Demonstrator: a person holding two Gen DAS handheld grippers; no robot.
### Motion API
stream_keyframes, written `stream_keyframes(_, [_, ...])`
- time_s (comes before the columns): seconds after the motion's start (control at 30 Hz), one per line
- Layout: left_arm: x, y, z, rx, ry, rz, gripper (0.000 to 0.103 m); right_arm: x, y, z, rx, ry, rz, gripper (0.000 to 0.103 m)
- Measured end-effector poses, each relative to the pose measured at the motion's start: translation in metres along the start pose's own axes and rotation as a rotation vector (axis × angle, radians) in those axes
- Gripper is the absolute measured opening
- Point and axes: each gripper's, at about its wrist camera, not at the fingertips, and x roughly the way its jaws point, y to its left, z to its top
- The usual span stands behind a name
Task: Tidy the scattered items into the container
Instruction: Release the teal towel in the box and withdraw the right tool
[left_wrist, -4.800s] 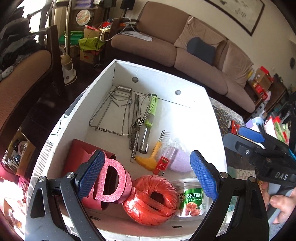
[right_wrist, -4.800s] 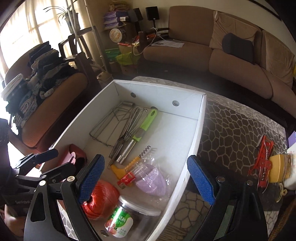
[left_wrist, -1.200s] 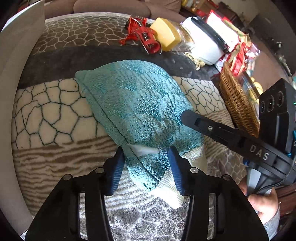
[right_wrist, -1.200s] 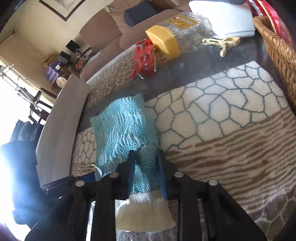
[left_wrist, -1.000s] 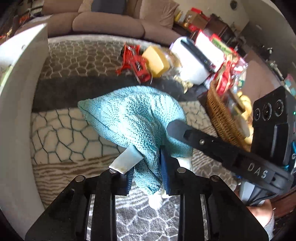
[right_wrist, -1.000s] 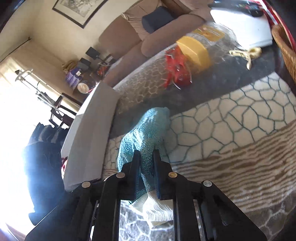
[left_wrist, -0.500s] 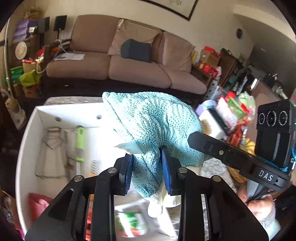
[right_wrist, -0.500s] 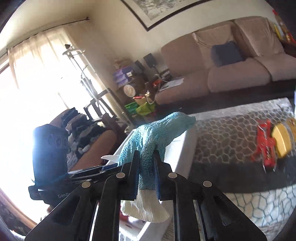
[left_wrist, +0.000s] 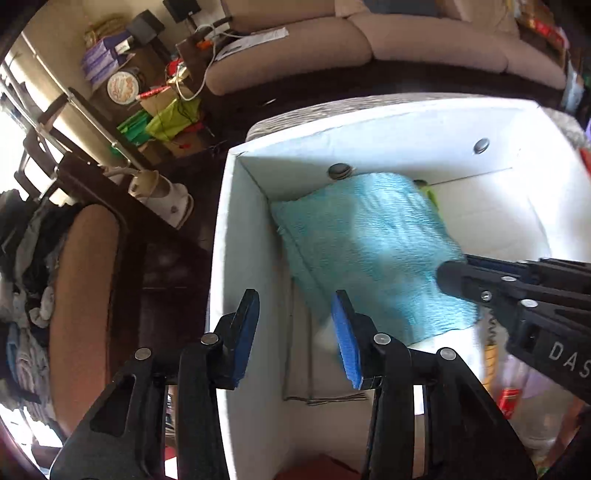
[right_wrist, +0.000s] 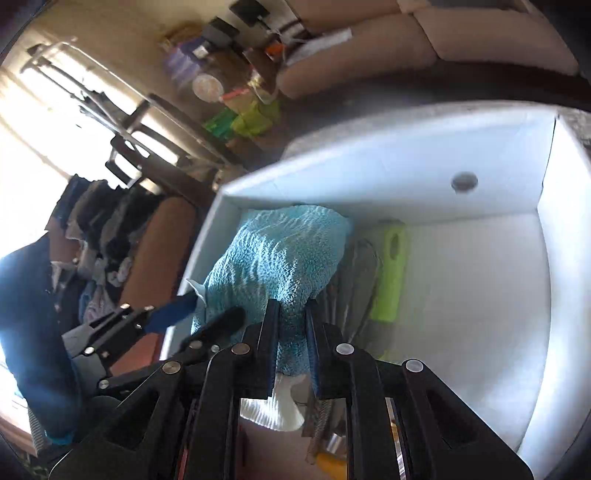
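A: Now that we have carried the teal towel (left_wrist: 373, 243) off the patterned tabletop and over the white box (left_wrist: 236, 258), where does it lie?

B: Inside, in the far left corner, draped over the wire rack and the green-handled whisk (right_wrist: 388, 273). Our left gripper (left_wrist: 295, 332), which pinched the towel half a second ago, now stands spread and empty.

A: And our right gripper (right_wrist: 290, 350)?

B: Its jaws are still pressed on the towel's near edge, the white underside hanging below them.

A: So this item is nearly stowed?

B: We judge so; the right needs only to let go. The remaining table items lie out of view.
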Motion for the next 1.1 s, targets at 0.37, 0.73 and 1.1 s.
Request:
stream_keyframes(0.37, [-0.065,0.013,-0.02,-0.056,-0.062,-0.055,0.061,-0.037,-0.02,-0.023,-0.033,0.108,-0.046,0.067])
stream_keyframes(0.73, [-0.188,-0.025,-0.082,-0.113,-0.228,-0.273,0.094,-0.198,-0.006,-0.081,-0.135,-0.169,-0.075,0.086])
stream_keyframes(1.1, [-0.264,-0.196,-0.138,0.006,-0.311,-0.488,0.097,-0.3,-0.114,-0.199,-0.08,-0.307,-0.362,0.087])
